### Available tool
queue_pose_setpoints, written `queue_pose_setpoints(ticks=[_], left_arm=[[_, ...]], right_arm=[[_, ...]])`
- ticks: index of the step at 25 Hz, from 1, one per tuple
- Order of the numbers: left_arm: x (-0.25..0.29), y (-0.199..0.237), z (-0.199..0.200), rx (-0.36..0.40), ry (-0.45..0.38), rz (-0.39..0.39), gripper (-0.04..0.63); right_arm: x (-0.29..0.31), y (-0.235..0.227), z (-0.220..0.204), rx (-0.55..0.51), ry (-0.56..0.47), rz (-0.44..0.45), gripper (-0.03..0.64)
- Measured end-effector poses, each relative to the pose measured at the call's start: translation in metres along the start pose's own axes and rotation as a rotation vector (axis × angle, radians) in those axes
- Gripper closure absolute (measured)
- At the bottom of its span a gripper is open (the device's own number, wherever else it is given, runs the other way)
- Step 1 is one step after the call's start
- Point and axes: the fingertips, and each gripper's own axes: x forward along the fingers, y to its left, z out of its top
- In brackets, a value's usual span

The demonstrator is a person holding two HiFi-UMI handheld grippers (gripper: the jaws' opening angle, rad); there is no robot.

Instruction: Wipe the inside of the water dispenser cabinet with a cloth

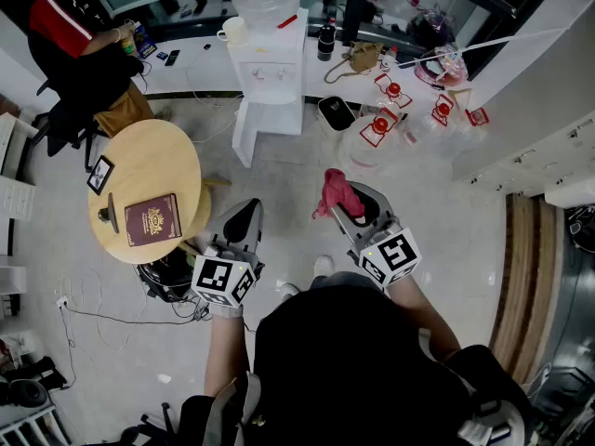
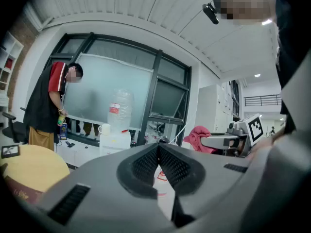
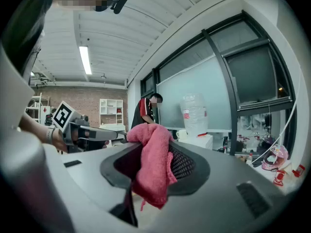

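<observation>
A white water dispenser point(image 1: 268, 72) with a clear bottle on top stands against the far counter, its cabinet door point(image 1: 244, 130) swung open. It shows small in the left gripper view point(image 2: 115, 137) and the right gripper view point(image 3: 195, 139). My right gripper point(image 1: 346, 208) is shut on a pink cloth point(image 1: 335, 193), which hangs bunched between the jaws point(image 3: 153, 166). My left gripper point(image 1: 244, 223) is shut with nothing in it point(image 2: 158, 165). Both are held level, well short of the dispenser.
A round wooden table point(image 1: 149, 189) with a dark red book point(image 1: 152, 219) and a small frame stands at left. A person point(image 1: 84, 40) stands by the counter. Several empty water bottles point(image 1: 381, 124) lie right of the dispenser. Cables trail at lower left.
</observation>
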Motion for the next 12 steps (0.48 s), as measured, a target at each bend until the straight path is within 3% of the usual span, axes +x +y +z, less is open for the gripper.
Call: queue_pose_setpoints(ticks=[12], left_arm=[[0.066,0.013,-0.009,-0.002,0.055,0.060,0.594]], right_arm=[[0.029,-0.071,-0.008,0.067,-0.003,0.038,0.474]])
